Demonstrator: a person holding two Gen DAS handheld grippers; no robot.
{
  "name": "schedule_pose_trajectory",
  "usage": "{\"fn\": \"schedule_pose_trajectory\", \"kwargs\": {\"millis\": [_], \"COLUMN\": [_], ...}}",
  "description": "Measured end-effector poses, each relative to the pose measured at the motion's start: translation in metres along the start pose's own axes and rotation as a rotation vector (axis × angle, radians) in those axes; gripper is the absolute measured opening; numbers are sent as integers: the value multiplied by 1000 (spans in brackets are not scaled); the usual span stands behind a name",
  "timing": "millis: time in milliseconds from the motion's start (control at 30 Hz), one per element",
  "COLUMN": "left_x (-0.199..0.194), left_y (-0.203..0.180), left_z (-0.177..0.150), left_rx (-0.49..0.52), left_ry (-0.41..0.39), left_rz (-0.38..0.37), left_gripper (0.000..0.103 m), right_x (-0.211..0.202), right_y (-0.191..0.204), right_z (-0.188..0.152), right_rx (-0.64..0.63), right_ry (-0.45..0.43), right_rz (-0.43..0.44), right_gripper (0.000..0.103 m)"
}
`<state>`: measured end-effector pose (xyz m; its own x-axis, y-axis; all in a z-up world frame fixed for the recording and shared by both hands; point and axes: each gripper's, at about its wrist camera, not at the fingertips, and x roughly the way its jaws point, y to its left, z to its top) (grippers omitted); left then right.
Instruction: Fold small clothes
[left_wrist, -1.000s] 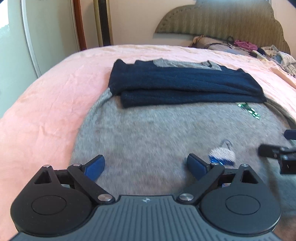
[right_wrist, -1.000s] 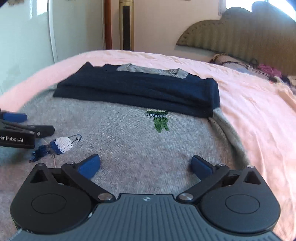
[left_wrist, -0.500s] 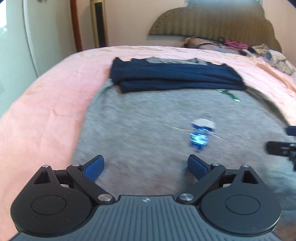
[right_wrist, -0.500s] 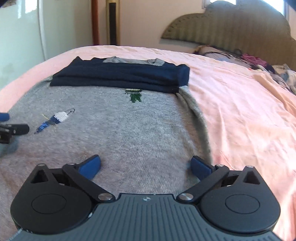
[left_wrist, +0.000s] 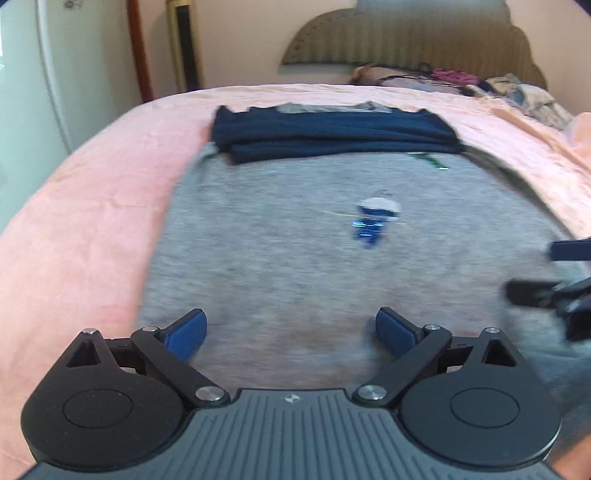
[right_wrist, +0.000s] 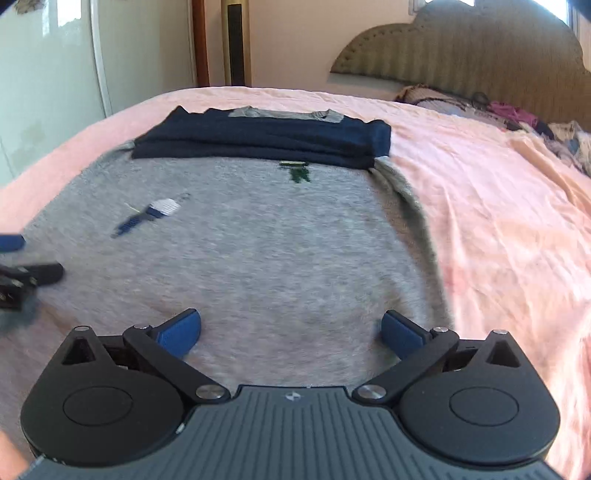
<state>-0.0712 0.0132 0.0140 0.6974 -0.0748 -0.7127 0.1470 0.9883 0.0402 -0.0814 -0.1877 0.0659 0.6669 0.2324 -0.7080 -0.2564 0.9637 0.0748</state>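
grey sweater (left_wrist: 295, 266) lay flat on the pink bedsheet (left_wrist: 92, 206), navy sleeves (left_wrist: 332, 136) folded across its top. both grippers, left (left_wrist: 290, 328) and right (right_wrist: 291, 328), had drawn back toward its hem, jaws spread and empty, apparently ready to lift the hem.

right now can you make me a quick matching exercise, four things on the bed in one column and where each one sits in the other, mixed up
Things:
1. grey knit sweater body
2. folded navy blue sleeves
3. small green embroidered logo
4. small blue and white tag

Places:
A. lying across the far end of the grey knit, near the collar
B. loose on the grey knit, left of the middle in the right wrist view
C. spread flat over the pink bedsheet
D. stitched on the grey knit just below the navy edge

Pairs: 1-C, 2-A, 3-D, 4-B
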Motion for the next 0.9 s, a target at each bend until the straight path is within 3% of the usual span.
{"fn": "schedule_pose_trajectory", "kwargs": {"millis": [67,133,167,233,400,500,567,667,767,833,900], "left_x": [1,1,0,-3,-4,-4,-4,-5,-10,-23,-45], "left_y": [-8,-2,2,5,5,4,3,4,6,14,35], "left_z": [-8,-13,-14,-16,-19,-20,-20,-20,-22,-24,-32], "left_rx": [19,-1,-9,-16,-27,-31,-31,-27,-25,-51,-137], "left_ry": [-18,-26,-24,-25,-46,-50,-49,-51,-33,-17,-40], "left_rz": [19,2,2,9,25,31,31,27,33,39,-1], "left_gripper": [99,100,100,100,101,101,102,102,102,101,101], "right_x": [1,8,3,-3,-14,-20,-16,-3,-7,-12,-21], "right_y": [18,31,30,17,5,12,21,32,26,18,9], "right_z": [-3,-14,-21,-25,-21,-14,-14,-22,-27,-29,-31], "right_rx": [-33,-107,-128,-94,-62,-4,-8,-50,-55,-59,-39], "right_ry": [6,12,-30,-35,7,0,-8,-10,-24,-22,-2], "right_rz": [41,23,34,53,-5,40,43,-19,-7,-9,-17], "right_gripper": [103,103,103,103,103,103,103,103,103,103,103]}}
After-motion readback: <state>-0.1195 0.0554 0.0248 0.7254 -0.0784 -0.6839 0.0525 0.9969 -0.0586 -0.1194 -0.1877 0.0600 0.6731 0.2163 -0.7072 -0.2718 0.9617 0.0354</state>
